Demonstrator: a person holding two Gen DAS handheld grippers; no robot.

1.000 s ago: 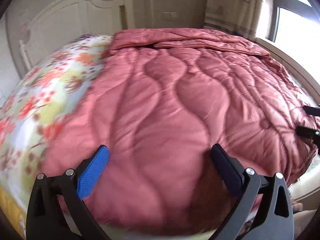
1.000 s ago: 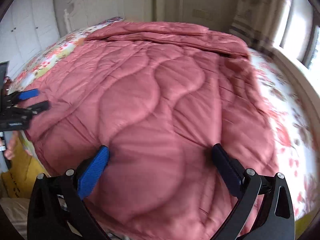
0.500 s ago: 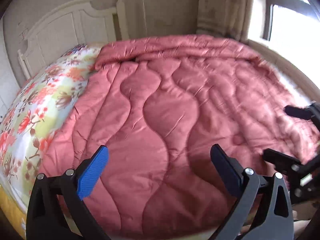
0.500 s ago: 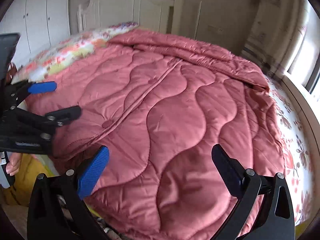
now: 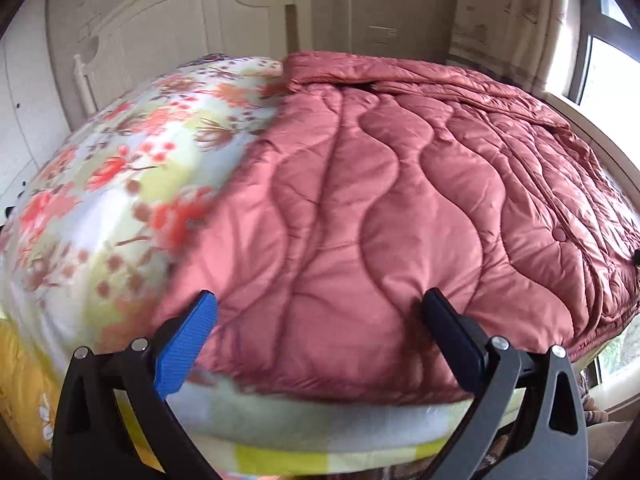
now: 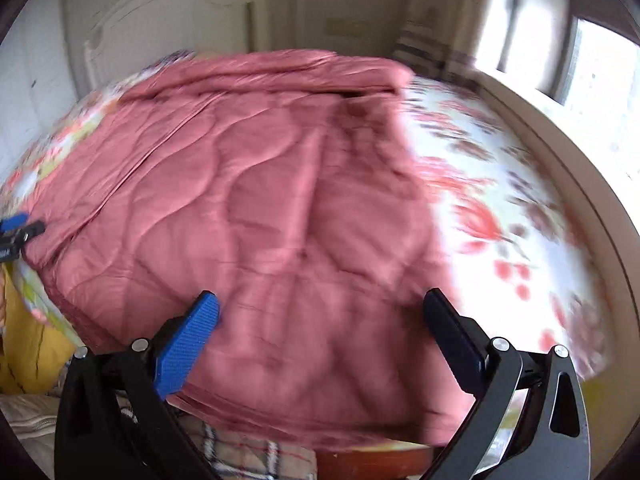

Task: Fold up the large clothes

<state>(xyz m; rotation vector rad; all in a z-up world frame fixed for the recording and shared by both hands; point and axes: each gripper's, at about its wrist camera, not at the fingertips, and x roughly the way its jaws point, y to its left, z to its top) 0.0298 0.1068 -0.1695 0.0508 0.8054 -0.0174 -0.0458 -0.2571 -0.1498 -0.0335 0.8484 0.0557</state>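
Note:
A large pink quilted coat point(image 5: 400, 200) lies spread flat on the bed, its hem toward me and its collar near the headboard. It also shows in the right wrist view point(image 6: 272, 220), blurred. My left gripper point(image 5: 320, 332) is open and empty, just above the coat's near left hem. My right gripper point(image 6: 320, 332) is open and empty over the coat's near right hem. The left gripper's tips point(image 6: 16, 228) show at the left edge of the right wrist view, beside the coat's left edge.
The bed has a floral sheet point(image 5: 120, 184), bare left of the coat and bare right of it point(image 6: 500, 200). A white headboard point(image 5: 192, 20) stands behind. A window point(image 5: 600, 60) is at the right. Yellow fabric point(image 6: 28, 340) and plaid fabric point(image 6: 248, 456) lie below the bed's near edge.
Both grippers have swung apart and closer to the coat's near hem. The left view now faces the coat's left side, the right view its right side. Both stay open.

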